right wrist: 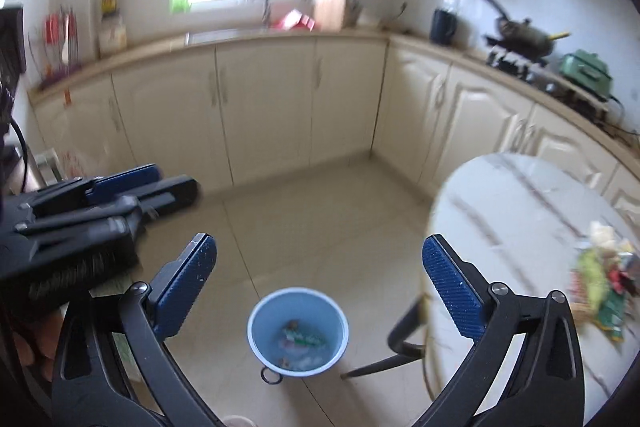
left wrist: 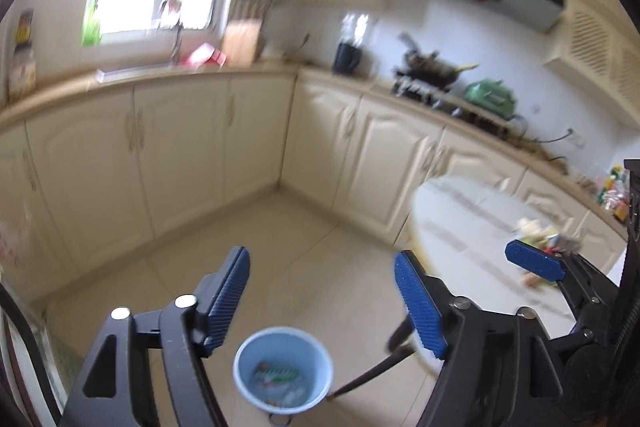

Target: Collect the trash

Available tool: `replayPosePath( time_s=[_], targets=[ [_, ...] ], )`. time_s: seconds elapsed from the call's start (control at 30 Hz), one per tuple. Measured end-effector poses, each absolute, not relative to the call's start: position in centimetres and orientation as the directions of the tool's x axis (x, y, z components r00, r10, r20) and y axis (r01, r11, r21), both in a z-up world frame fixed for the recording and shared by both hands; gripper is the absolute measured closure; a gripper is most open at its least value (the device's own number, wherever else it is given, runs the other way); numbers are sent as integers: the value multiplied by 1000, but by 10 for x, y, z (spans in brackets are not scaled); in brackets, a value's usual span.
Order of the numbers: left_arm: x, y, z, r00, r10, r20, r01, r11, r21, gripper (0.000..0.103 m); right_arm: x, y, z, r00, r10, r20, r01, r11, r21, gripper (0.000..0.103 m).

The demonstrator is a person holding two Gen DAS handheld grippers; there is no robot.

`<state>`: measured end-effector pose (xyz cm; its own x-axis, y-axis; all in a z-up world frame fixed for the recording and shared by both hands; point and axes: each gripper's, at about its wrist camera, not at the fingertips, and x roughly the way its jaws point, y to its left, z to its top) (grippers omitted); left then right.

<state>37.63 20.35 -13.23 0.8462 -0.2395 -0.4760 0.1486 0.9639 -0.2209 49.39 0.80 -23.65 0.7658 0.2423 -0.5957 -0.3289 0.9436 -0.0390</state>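
Blue-padded left gripper (left wrist: pixel 322 291) stands with its jaws apart and nothing between them, above a round light-blue plastic bin (left wrist: pixel 283 367) on the beige tiled floor (left wrist: pixel 312 239); wrappers lie inside the bin. At right, a heap of coloured trash (left wrist: pixel 546 241) rests on the round white marble-look table (left wrist: pixel 460 223).

From the right wrist, the right gripper (right wrist: pixel 320 281) gapes wide, empty, over the same bin (right wrist: pixel 297 330); the trash (right wrist: pixel 602 279) sits near the table's (right wrist: pixel 512 199) right edge
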Motion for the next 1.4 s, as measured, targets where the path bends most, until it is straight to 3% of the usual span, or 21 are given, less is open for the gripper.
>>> replayPosePath(
  time_s=[0.17,0.4,0.8,0.87,1.23,1.27,1.4],
  targets=[
    [340,134,-116,828,-339,-445,281,940,-194,26,467,-56,-205,817,177,-549,-237,971,-41,0],
    [357,34,-113,722,-471,-508,452,876,-170,26,438,-183,-187,831,-8,-557,-30,998,-59,0],
    [456,-122,-144,573,-440,-692,537,839,-89,28,421,-361,-200,761,-194,-619,215,976,-41,0],
    [468,-136,-153,547,-426,-720,542,836,-83,37,425,-375,-208,749,-193,-633,219,975,-39,0],
    [519,-179,-187,504,-416,-757,548,832,-93,57,466,-408,-249,680,-141,-720,190,982,-13,0],
    [522,-181,-190,512,-420,-749,548,831,-92,64,470,-409,-251,673,-141,-727,186,982,-18,0],
    [526,-185,-196,514,-433,-741,557,825,-95,67,488,-414,-260,651,-138,-746,181,983,-24,0]
  ],
)
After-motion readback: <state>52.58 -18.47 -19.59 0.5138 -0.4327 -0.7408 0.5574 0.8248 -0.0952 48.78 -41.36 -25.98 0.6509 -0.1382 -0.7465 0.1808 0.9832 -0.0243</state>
